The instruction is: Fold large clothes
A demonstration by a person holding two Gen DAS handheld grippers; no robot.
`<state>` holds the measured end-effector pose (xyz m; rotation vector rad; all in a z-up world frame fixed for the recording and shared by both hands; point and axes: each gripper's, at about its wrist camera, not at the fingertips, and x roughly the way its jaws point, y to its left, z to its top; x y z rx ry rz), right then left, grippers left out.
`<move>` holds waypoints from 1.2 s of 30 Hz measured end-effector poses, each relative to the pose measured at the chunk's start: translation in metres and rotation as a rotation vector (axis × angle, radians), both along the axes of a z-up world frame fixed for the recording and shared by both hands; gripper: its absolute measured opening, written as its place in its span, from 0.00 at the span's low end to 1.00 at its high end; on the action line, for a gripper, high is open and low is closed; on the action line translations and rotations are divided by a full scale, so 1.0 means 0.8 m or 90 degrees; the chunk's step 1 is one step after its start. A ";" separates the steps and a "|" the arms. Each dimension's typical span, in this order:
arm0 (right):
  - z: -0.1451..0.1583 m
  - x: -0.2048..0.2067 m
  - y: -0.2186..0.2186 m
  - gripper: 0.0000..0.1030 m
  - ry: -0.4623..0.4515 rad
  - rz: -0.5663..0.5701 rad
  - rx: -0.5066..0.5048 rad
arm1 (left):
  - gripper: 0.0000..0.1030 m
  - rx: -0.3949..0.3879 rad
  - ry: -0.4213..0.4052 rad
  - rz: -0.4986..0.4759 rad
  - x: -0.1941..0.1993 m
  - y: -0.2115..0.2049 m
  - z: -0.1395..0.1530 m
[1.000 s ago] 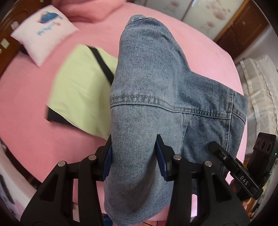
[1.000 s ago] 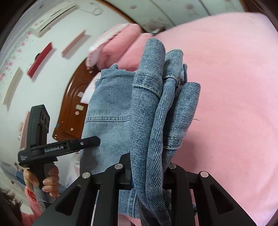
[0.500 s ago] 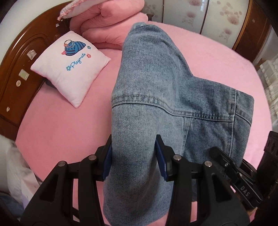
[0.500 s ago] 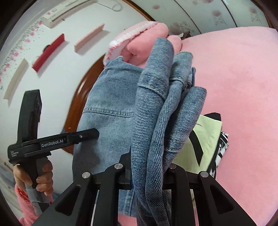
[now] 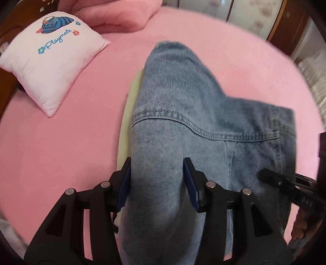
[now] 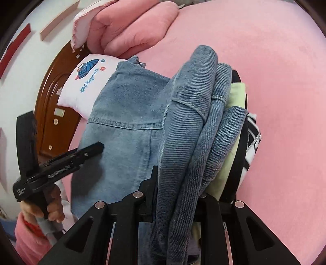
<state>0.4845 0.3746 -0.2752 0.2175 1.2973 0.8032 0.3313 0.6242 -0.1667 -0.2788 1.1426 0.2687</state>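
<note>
A folded blue denim garment hangs between both grippers, low over the pink bed. My left gripper has one folded end between its blue pads, which still touch the cloth on both sides while the jaws are opening. My right gripper is shut on the bunched denim folds at the other end. A folded pale green garment lies on the bed right under the denim, and its edge shows past the folds in the right wrist view.
A white pillow with a blue print lies at the upper left, a rolled pink quilt behind it. A brown wooden headboard stands at the left. A person's hand holds the left gripper's handle.
Both grippers have come down and across the bed with the denim. It now hangs over the green garment. The left jaws stand slightly wider.
</note>
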 end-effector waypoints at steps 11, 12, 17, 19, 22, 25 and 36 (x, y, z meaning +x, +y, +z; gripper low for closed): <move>0.009 -0.024 -0.064 0.44 0.040 0.013 -0.031 | 0.49 0.050 0.026 -0.018 -0.066 -0.010 0.015; 0.014 -0.031 -0.069 0.44 0.024 0.017 -0.037 | 0.49 0.060 0.014 -0.031 -0.080 -0.014 0.019; 0.007 -0.046 -0.084 0.31 0.026 0.002 -0.030 | 0.49 0.010 0.009 -0.017 -0.111 -0.006 0.016; 0.001 -0.046 -0.080 0.31 0.001 -0.004 -0.066 | 0.49 0.003 0.010 -0.006 -0.111 0.004 0.009; -0.026 -0.045 -0.085 0.31 -0.013 -0.035 -0.115 | 0.52 0.008 0.021 0.005 -0.109 0.007 -0.001; -0.042 -0.041 -0.097 0.31 0.026 -0.073 -0.097 | 0.52 0.020 0.024 0.007 -0.107 0.003 -0.008; 0.013 -0.124 -0.161 0.37 -0.058 -0.136 -0.099 | 0.54 0.053 0.016 0.164 -0.146 -0.033 0.002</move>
